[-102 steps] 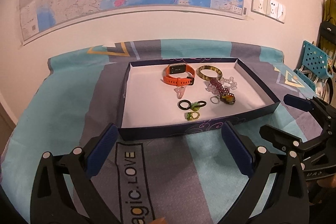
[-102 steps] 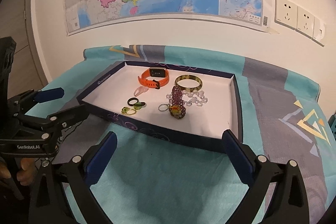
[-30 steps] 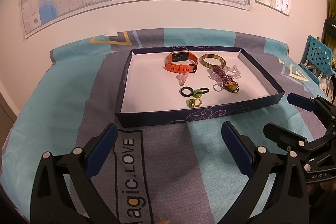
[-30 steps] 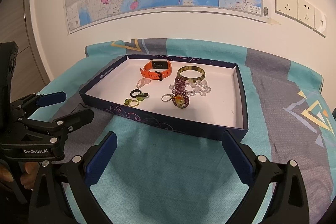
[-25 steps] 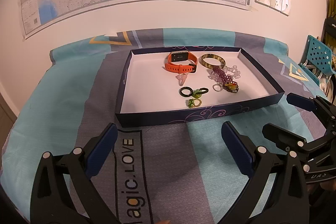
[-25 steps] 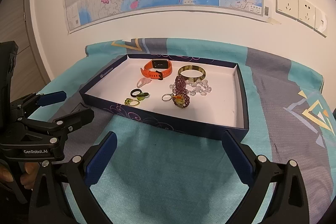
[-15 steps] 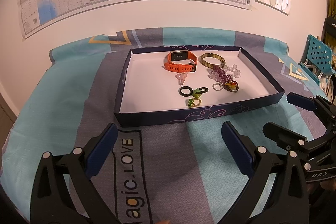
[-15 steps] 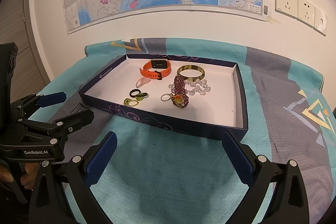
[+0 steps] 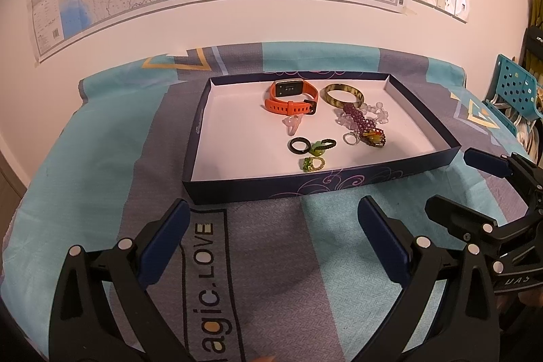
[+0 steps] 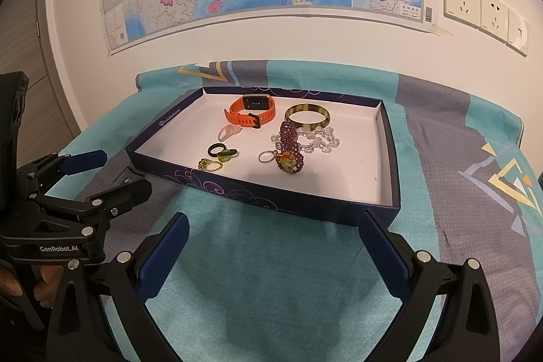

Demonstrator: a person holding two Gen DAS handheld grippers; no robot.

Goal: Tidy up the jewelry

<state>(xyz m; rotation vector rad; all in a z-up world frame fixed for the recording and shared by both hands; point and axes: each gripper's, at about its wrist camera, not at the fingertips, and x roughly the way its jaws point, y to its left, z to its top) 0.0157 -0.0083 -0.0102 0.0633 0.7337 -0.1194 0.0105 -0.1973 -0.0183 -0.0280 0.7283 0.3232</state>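
Both the left gripper (image 9: 271,233) and right gripper (image 10: 273,241) gape wide (holding nothing), the jewelry tray (image 9: 339,186) just ahead.

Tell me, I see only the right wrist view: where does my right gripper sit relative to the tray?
Observer: The right gripper hangs open beside the tray's near right corner, apart from it.
Operator: Anything farther out on that side?
Observer: A blue perforated plastic chair.
Operator: What's under the left gripper?
Observer: Cloth printed "agic.LOVE"; that gripper is open.
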